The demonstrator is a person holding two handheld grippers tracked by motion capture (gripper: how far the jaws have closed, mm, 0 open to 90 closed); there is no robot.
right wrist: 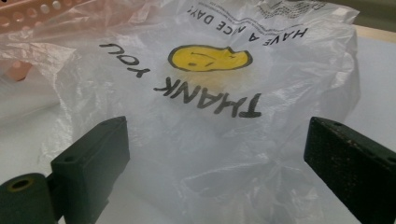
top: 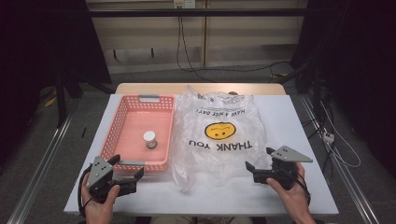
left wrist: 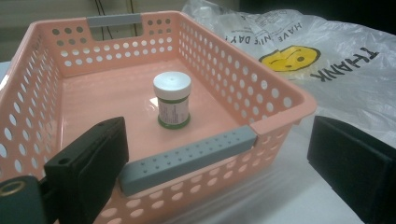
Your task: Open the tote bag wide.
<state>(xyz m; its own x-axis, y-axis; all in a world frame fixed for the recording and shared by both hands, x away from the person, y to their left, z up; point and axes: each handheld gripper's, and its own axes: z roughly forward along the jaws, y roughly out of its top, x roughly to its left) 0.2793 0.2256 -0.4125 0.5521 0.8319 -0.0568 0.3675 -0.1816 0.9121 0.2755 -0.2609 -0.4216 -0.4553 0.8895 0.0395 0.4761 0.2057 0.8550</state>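
Observation:
A pink perforated basket [top: 122, 122] with grey handles lies left of centre on the white table; a small white-capped bottle with a green base [top: 150, 139] stands upright inside it [left wrist: 172, 99]. To its right lies a clear plastic bag [top: 219, 133] printed with a yellow smiley and "THANK YOU" [right wrist: 210, 98]. My left gripper [top: 127, 167] stands open at the basket's near edge, its jaws straddling the near grey handle [left wrist: 187, 158] without touching it. The right gripper [top: 259, 158] hovers open at the bag's near right corner, with nothing between its jaws.
The basket's wall [left wrist: 261, 93] stands between the left gripper and the bottle. Bare white table [top: 224, 196] runs along the front edge between the two hands. A wooden strip [top: 196, 87] shows at the table's far edge, with cables on the floor beyond.

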